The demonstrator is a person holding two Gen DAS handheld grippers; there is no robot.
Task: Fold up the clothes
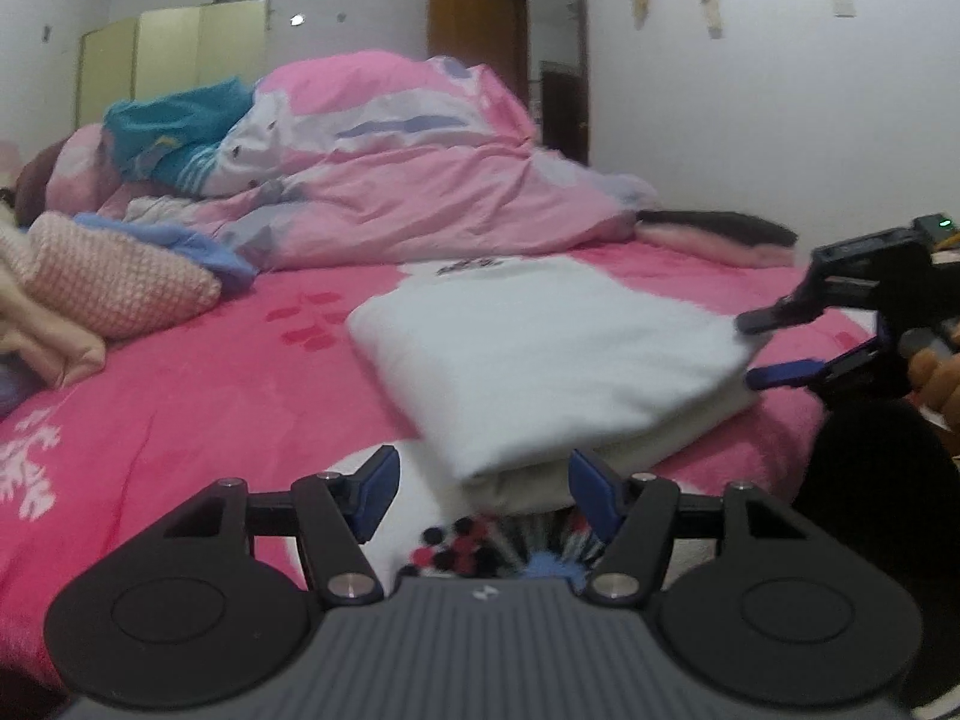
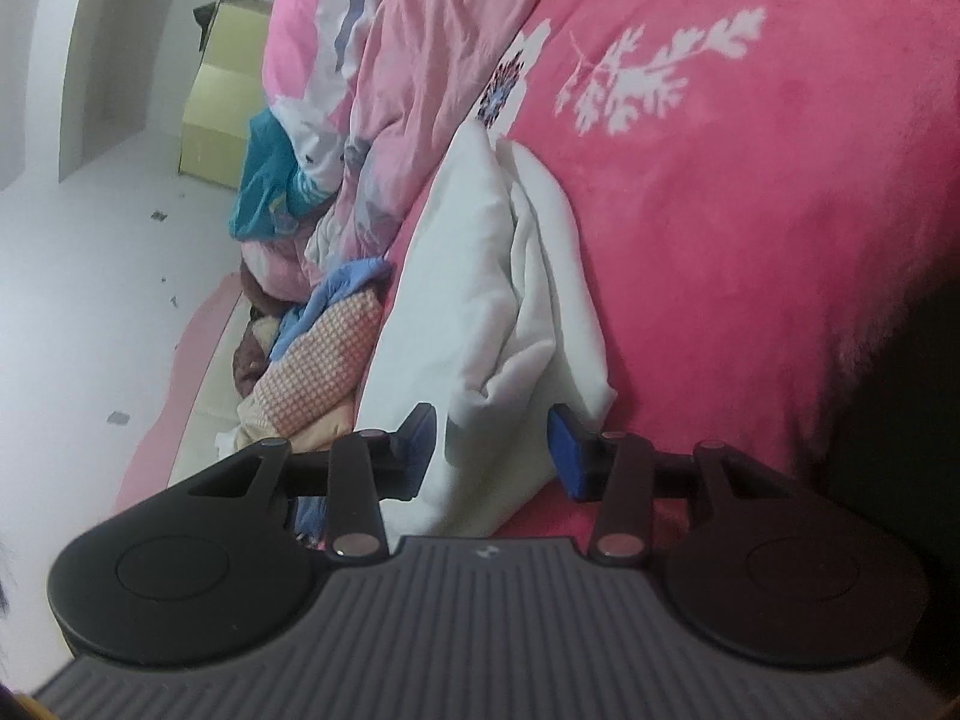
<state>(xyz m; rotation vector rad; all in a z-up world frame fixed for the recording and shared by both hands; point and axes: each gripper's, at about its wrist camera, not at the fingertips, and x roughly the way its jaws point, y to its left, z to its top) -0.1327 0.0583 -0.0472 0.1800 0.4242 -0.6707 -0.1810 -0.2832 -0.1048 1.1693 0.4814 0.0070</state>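
Lying folded on the pink floral blanket (image 1: 180, 408), the white garment (image 1: 540, 354) sits between both grippers: left gripper (image 1: 483, 489) spread apart at its near edge, right gripper (image 2: 489, 450) likewise apart at its corner. Behind it are a pink duvet (image 1: 420, 180) and a checked pillow (image 1: 114, 276).

The thick folded fabric garment (image 1: 540, 354) is white, with a small dark print near its far edge. It lies on a plush hot-pink bedspread (image 1: 198, 408) patterned with white leaf sprigs and a white flower with a dark dotted centre. The rumpled quilt (image 1: 420, 180) is pale pink with white and lilac patches. A knitted cushion (image 1: 120, 276) shows pink-and-cream checks. Both grippers are black with blue pads (image 1: 588, 486).
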